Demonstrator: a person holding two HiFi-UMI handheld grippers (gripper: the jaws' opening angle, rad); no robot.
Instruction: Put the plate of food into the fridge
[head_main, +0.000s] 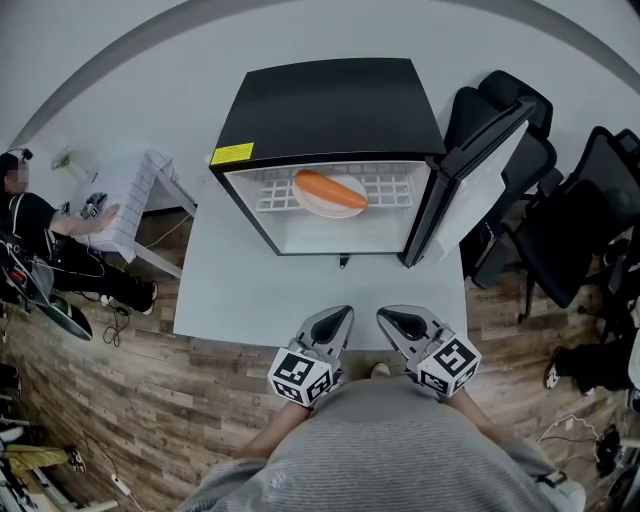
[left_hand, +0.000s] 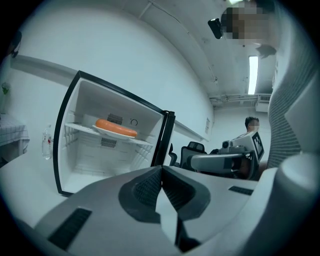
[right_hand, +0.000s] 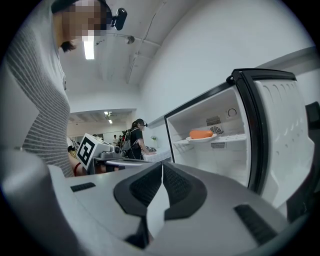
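Only head view shows fridge (head_main: 330, 100) sticker (head_main: 232, 153) (yellow)

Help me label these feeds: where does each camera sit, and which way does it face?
Head view: on the head, looking down at the fridge, left claw, right claw, grey torso.
Left gripper view: rides the left claw, facing the fridge; shut jaws show.
Right gripper view: rides the right claw, likewise.
All share the plate of food.

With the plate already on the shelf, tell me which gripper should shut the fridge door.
Right. The fridge door hangs open on the right side, nearer the right gripper than the left gripper. Both have jaws shut and hold nothing.
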